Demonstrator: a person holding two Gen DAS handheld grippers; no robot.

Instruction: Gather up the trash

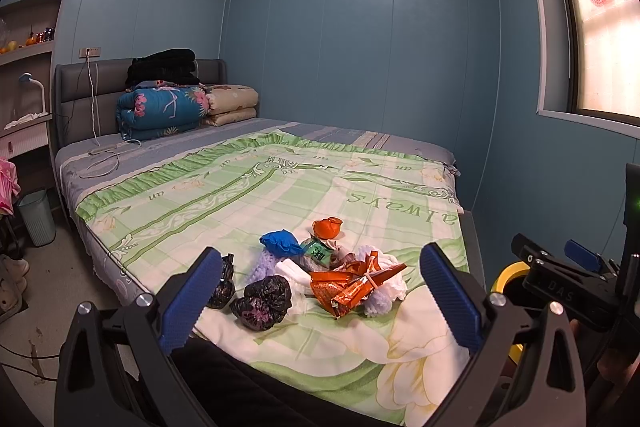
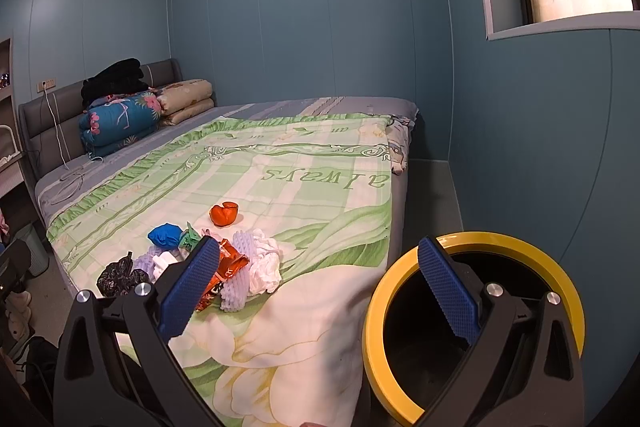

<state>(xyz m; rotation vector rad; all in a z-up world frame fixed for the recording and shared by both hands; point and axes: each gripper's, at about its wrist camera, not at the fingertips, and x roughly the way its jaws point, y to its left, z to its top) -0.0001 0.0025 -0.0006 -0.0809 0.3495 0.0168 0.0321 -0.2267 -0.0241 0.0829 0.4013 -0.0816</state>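
The trash pile (image 1: 320, 275) lies on the bed (image 1: 224, 203), ahead of and between your left gripper (image 1: 320, 301) fingers, which are spread wide and empty. Your right gripper (image 2: 320, 293) fingers are spread too, the yellow-rimmed bin (image 2: 374, 311) behind the right finger.

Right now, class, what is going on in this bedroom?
A person holds two grippers above the foot of a bed, set to collect trash. The left gripper and the right gripper both stand open and empty. A pile of trash lies on the green bedspread: black bags, an orange wrapper, a blue wad, an orange scrap and white tissue. A yellow-rimmed bin waits beside the bed. Nothing is picked up yet.
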